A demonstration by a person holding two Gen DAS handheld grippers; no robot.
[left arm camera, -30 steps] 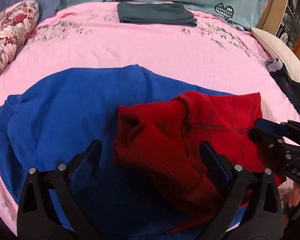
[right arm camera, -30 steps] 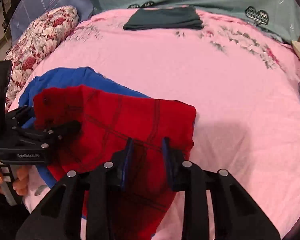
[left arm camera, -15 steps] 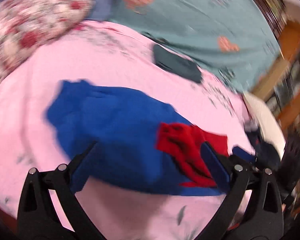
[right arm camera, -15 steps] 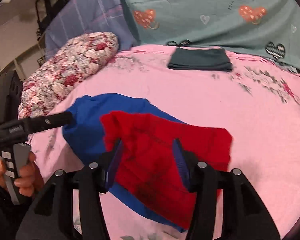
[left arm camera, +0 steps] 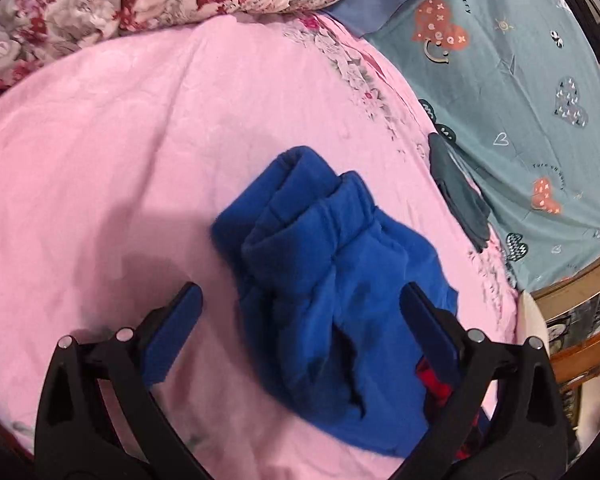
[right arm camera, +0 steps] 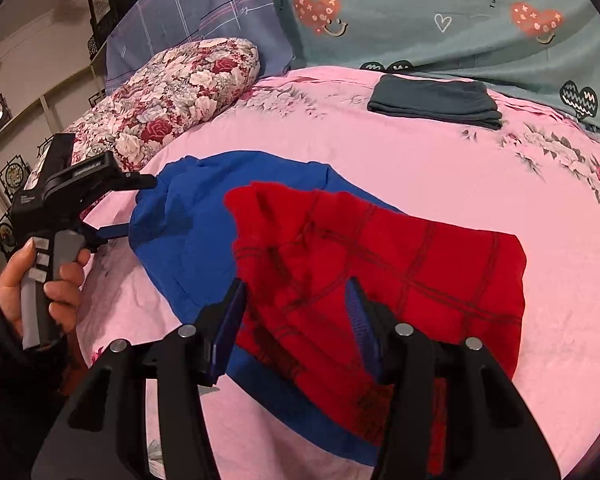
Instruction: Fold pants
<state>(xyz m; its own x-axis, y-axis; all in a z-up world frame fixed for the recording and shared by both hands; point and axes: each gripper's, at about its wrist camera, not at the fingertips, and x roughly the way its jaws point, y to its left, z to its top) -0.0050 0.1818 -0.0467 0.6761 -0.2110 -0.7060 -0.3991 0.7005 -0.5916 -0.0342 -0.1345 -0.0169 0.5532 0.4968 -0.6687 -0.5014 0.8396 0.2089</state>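
Observation:
The pants lie folded on the pink bedsheet (right arm camera: 420, 168), a red half with dark grid lines (right arm camera: 400, 264) on top of a blue half (right arm camera: 188, 216). My right gripper (right arm camera: 296, 286) hovers open over the near edge of the red half, pads clear of the cloth. In the left wrist view the blue half's rolled cuffs (left arm camera: 324, 216) point away, with a sliver of red (left arm camera: 432, 376) by the right finger. My left gripper (left arm camera: 300, 292) is open above the blue cloth. In the right wrist view the left gripper (right arm camera: 132, 204) sits at the blue half's left edge, held by a hand (right arm camera: 40, 280).
A dark folded garment (right arm camera: 432, 100) rests at the far side of the bed. A floral pillow (right arm camera: 172, 88) lies at the far left, and a teal sheet with hearts (right arm camera: 440, 20) runs along the back. Wooden furniture (left arm camera: 580, 320) stands beyond the bed's right edge.
The right gripper's jaws opened off the red cloth and drew back. The left gripper swung left and rolled, from over the red half to the blue cuff end.

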